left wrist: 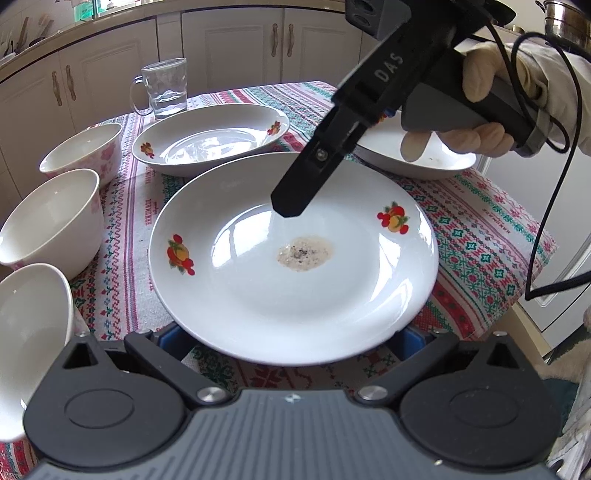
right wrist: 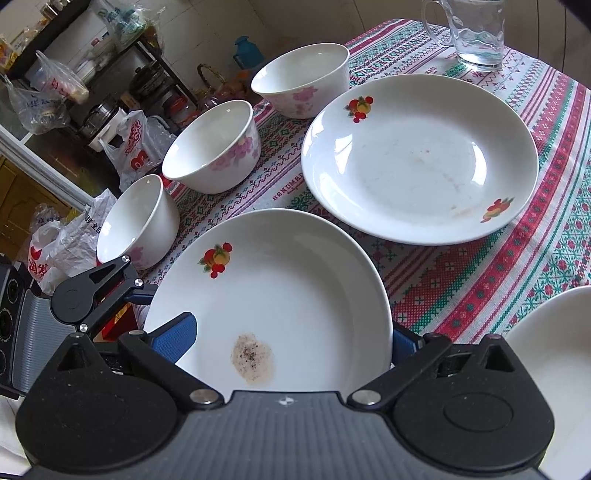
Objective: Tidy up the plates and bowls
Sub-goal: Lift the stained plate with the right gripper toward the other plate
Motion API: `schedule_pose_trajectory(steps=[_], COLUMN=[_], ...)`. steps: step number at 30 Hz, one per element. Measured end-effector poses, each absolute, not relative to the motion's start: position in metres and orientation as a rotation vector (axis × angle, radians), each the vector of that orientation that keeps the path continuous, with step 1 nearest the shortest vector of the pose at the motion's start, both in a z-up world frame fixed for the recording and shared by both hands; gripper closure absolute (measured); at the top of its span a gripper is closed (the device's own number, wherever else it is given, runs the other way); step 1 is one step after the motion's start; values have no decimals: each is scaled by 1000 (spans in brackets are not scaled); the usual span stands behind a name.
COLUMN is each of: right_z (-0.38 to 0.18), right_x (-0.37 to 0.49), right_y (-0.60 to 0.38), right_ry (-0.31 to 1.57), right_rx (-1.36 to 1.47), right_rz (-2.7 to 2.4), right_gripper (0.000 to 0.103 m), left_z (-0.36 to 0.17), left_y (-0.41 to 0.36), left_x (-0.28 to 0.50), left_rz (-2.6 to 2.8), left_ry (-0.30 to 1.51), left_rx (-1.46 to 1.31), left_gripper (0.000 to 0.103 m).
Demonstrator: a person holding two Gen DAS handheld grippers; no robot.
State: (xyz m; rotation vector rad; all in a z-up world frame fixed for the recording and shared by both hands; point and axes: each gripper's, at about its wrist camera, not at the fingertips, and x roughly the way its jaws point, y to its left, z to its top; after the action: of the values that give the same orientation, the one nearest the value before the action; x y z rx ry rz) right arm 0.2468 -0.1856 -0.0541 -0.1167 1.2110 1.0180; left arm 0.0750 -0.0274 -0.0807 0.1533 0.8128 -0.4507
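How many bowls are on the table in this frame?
3 white pink-flowered ceramic bowls in a row along one table edge: farthest beside the fruit-patterned plate, middle, nearest by the stained plate. Others may sit outside view.

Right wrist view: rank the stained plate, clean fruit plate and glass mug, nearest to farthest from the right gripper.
1. Stained plate: between the right gripper's fingers, at the bottom of the view.
2. Clean fruit plate: beyond it, to the upper right on the tablecloth.
3. Glass mug: farthest, at the table's far edge, top right.
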Motion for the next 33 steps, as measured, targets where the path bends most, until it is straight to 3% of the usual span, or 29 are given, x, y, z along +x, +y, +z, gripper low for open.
schedule_pose_trajectory(steps=[33], right_z=[-10], right_x=[240], right_y=[-241], right_ry=[1070], right_rx=[-66], right_rz=[885], right_gripper=[0], left_z=[-42], left_y=[-56], left_x=[107], left_rz=[-567], left_ry=[763], left_rx=[194], left_gripper=[1])
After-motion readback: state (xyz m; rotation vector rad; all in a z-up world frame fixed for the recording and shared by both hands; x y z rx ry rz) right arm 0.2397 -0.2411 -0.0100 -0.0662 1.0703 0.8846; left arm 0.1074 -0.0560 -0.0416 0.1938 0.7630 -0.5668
